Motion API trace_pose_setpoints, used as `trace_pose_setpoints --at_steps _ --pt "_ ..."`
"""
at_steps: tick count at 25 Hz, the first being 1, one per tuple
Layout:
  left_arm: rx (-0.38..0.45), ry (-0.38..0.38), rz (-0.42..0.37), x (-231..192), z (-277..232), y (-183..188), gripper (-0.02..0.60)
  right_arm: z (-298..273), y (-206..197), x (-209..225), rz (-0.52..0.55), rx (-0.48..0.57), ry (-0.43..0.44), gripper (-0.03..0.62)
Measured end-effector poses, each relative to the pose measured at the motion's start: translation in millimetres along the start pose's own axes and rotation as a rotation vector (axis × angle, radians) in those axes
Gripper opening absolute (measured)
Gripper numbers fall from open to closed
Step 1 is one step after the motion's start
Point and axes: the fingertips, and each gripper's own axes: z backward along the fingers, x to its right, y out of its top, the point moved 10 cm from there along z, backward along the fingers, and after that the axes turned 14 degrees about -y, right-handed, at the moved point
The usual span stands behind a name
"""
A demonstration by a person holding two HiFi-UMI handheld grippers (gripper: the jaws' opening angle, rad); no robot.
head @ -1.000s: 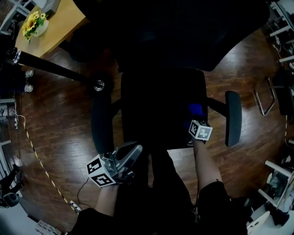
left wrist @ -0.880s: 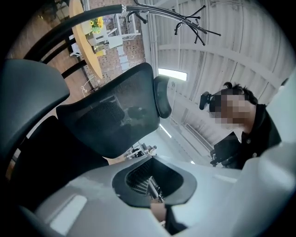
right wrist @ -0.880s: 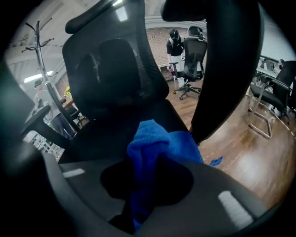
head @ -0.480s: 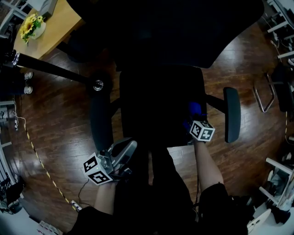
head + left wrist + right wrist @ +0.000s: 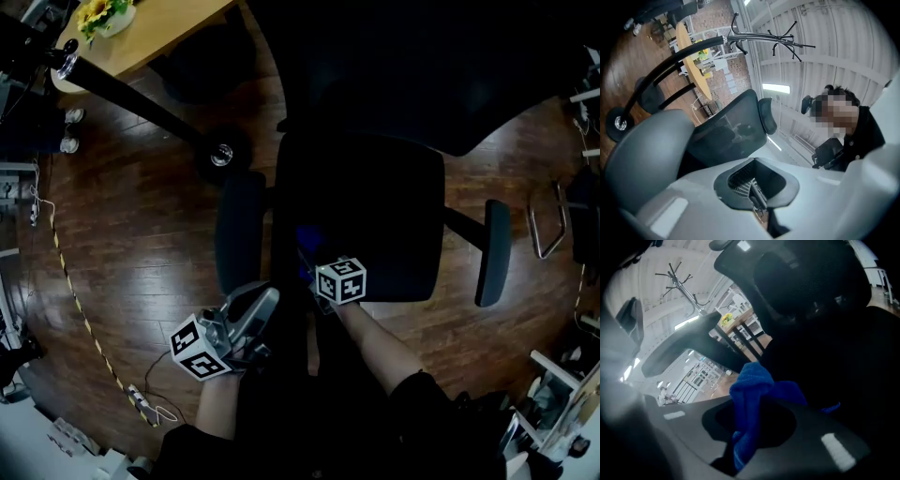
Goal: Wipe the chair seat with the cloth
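At seven o'clock on the black padded chair seat (image 5: 375,206), my right gripper (image 5: 319,274) pinches the bunched blue terry cloth (image 5: 750,394) tight. I judge that with so little fabric protruding, my bare jaws might scrape the upholstery. My left gripper (image 5: 251,317) hangs at eight o'clock, closed on nothing.

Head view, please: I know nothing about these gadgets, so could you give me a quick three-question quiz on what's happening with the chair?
1. True or false: the left gripper holds the cloth.
2. The cloth is: A red, B blue, C white?
3. Fill in: the right gripper is at the ___ edge of the chair seat (front or back, front being nearest the person).
Key: 1 false; 2 B; 3 front.
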Motion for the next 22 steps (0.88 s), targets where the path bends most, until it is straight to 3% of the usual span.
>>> trace_pose_setpoints --at_steps 6,11,15,22 --pt "0.043 0.032 -0.016 5 27 5 -0.002 -41 -12 -55 0.099 -0.101 0.064 0.063" --pt "0.048 0.033 -0.016 3 34 7 -0.002 -39 -14 -40 0.119 -0.09 0.075 0.061" --pt "0.021 0.006 -0.009 0 23 8 -0.002 -20 -16 0 0.067 -0.06 -0.03 0.061" --pt "-0.058 -0.061 0.011 -5 -15 4 -0.002 56 -28 115 0.001 -0.044 -0.301 0.061"
